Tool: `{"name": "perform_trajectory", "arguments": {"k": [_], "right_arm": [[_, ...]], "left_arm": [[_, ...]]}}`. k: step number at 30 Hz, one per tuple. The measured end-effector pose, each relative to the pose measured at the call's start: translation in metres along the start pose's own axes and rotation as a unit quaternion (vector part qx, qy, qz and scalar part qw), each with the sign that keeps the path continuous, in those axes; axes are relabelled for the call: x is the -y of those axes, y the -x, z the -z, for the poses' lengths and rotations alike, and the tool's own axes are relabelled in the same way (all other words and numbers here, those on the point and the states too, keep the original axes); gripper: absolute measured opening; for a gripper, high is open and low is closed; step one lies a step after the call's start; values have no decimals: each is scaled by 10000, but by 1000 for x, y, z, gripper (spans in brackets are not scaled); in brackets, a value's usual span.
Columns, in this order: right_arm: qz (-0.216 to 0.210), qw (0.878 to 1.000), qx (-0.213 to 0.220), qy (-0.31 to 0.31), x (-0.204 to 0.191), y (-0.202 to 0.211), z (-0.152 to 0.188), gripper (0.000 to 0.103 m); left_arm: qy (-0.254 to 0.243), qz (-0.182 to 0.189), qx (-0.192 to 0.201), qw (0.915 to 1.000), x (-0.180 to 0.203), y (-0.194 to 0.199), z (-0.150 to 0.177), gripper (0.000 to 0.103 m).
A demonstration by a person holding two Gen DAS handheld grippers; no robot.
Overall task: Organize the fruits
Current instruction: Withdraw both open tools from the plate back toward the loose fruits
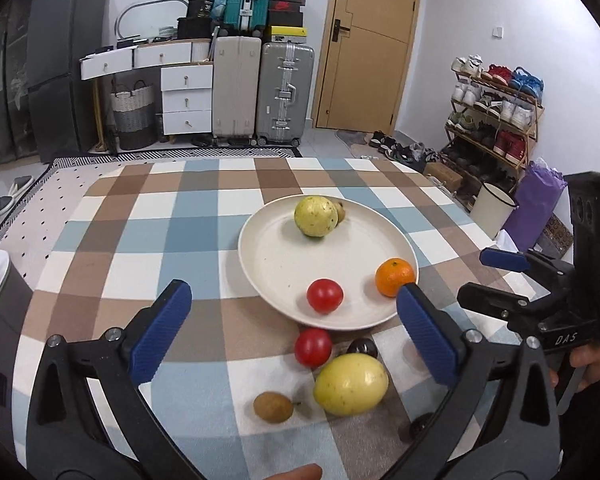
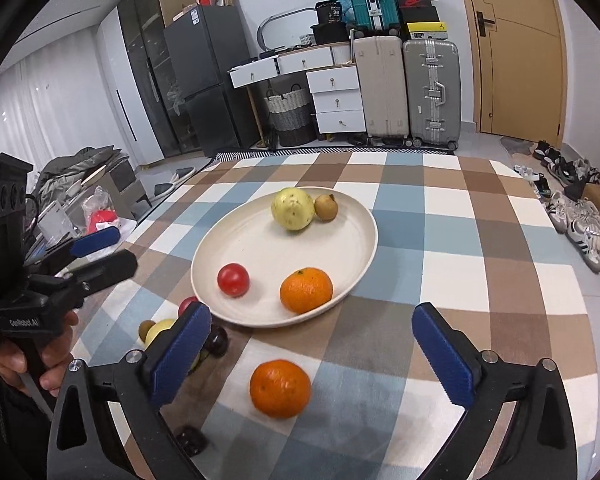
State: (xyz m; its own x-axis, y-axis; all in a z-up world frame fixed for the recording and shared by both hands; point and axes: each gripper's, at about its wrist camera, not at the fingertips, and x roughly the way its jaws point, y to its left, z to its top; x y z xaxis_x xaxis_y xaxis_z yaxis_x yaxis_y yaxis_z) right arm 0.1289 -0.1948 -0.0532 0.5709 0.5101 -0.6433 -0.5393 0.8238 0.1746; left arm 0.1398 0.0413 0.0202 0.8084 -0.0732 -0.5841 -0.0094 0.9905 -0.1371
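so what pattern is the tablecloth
Checked: blue, brown, grey and cream squares on the tablecloth, clearest in the right wrist view.

Four fruits [image 2: 306, 289] on plate [image 2: 228, 240], others beside

Seen over a checked tablecloth [image 2: 460, 240]: right gripper [image 2: 320, 360] wide open, nothing between its blue pads [image 2: 180, 356], above a loose orange [image 2: 280, 388]. Beyond, a cream plate [image 2: 228, 240] carrying a red tomato [image 2: 233, 279], a second orange [image 2: 306, 290], a yellow-green fruit [image 2: 293, 209] and a small brown fruit [image 2: 326, 207] touching it. At left, left gripper [image 2: 104, 248] in a hand [image 2: 40, 360], also open. More fruit partly hidden behind the near left pad.
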Motion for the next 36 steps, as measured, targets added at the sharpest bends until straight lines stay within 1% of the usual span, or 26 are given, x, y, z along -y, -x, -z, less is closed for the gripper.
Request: {"name": "perform_trajectory", "arguments": {"k": [6,11,14,19,23,25,29,36], "right_arm": [[175,9998,-57,47,-3,14,11,102],[225,9997,-79,81,-9,26,20,102],[240,9995,-131,136,-14,29,26,102],[284,9991,-216,222,-21,34,39,102],[312,9985,-338,299,-25,34,46,102],[319,9982,-391,325,-26,33,49,102],[330,9979,-485,288,-23,26,53,102],[306,9971,-644,262,-23,12,58,103]], "left_arm": [[150,-90,38,9998,-6,31,15,102],[111,-219,-23,9997,-3,46,33,102],[148,-193,-82,9997,-2,51,42,102],[87,-253,-155,9995,2,52,52,102],[87,-190,-244,9995,4,51,60,102],[40,-246,-286,9993,7,49,63,102],[-17,-195,-432,9989,10,39,68,102],[-127,-244,-665,9974,12,21,75,102]]}}
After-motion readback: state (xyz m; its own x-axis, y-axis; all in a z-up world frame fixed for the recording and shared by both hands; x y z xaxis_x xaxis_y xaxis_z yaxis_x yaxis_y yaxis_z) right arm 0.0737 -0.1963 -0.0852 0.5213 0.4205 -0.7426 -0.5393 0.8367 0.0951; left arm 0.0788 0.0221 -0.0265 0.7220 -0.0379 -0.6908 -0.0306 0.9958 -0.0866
